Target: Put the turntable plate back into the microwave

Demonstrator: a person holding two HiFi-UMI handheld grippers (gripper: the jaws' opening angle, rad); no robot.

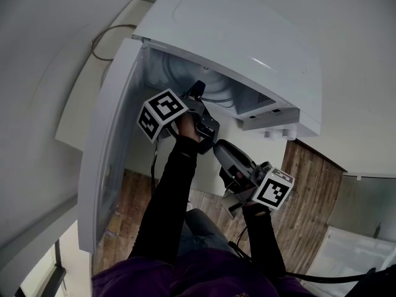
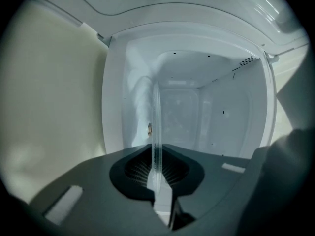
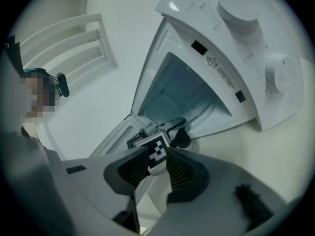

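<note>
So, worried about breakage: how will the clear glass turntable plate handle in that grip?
Clear glass turntable plate: rigid, probably brittle if knocked against the white microwave. Pinched only at its rim by the left gripper, smooth glass may slip or swing.

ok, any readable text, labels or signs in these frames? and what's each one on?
No word reads clearly.
Warning triangle sign, on the front frame of the microwave: the fine print beside it is too small to read.
Print around the knobs on the control panel: blurred, unreadable.
Marker cubes: square patterns only, no words.
</note>
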